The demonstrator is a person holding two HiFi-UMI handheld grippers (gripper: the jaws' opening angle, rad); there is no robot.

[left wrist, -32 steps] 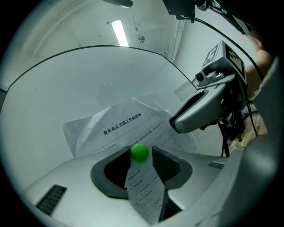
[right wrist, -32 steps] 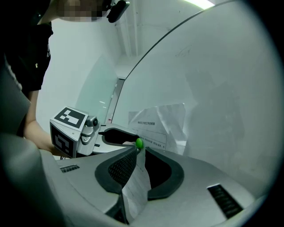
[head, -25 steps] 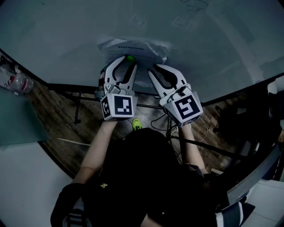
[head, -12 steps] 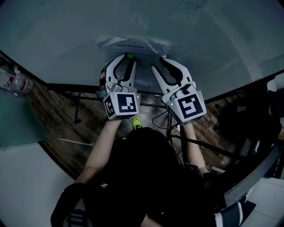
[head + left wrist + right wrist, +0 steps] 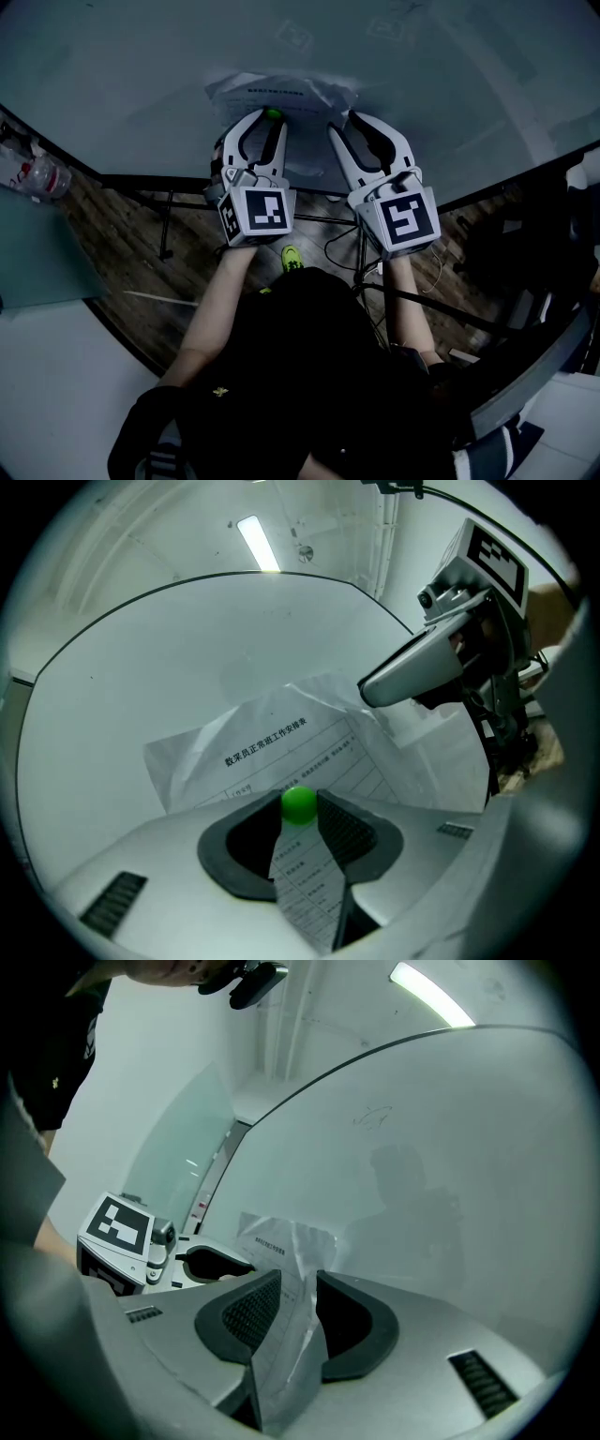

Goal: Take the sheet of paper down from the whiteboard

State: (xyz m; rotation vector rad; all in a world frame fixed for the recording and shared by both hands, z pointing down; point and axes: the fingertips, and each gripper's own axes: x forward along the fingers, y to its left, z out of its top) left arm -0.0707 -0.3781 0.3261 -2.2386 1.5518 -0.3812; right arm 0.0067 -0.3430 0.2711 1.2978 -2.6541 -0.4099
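Note:
A creased printed sheet of paper (image 5: 281,92) hangs on the whiteboard (image 5: 141,75) under a round green magnet (image 5: 274,114). My left gripper (image 5: 268,116) points at the board. Its jaws have just been closing, and in the left gripper view its tips (image 5: 299,797) sit against both sides of the magnet (image 5: 299,804), with a fold of the paper (image 5: 309,883) running back between the pads. My right gripper (image 5: 345,120) is beside it at the sheet's right part. Its jaws have just been opening; a loose fold of paper (image 5: 286,1335) lies between the parted pads (image 5: 253,1312).
The board's dark frame (image 5: 150,183) runs under both grippers, with stand legs and cables (image 5: 337,248) on the wooden floor below. A plastic bottle (image 5: 37,173) lies at the far left by a glass panel (image 5: 33,253). A green object (image 5: 291,258) is on the floor.
The right gripper has risen along the board and its jaws have spread wider round the paper. The left gripper stayed in place and its jaws narrowed onto the green magnet.

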